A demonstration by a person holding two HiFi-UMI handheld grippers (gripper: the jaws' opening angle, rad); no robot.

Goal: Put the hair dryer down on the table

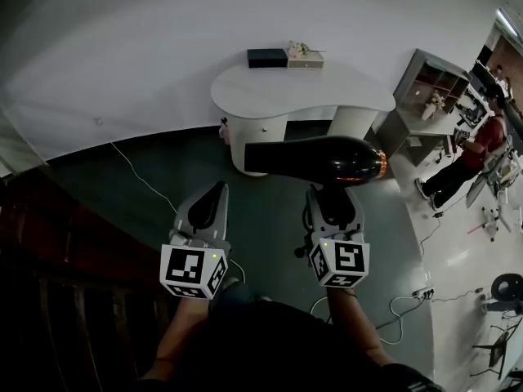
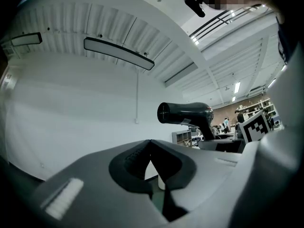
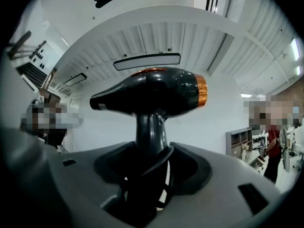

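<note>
Jaws of right gripper clamp black, orange-ringed hair dryer — left gripper jaws together.

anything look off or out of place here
Nothing looks spilled or damaged. The only thing out of place is the hair dryer: the right gripper holds it by the handle in mid-air, short of the white table.

Level hair dryer in right gripper; table beyond.
</note>
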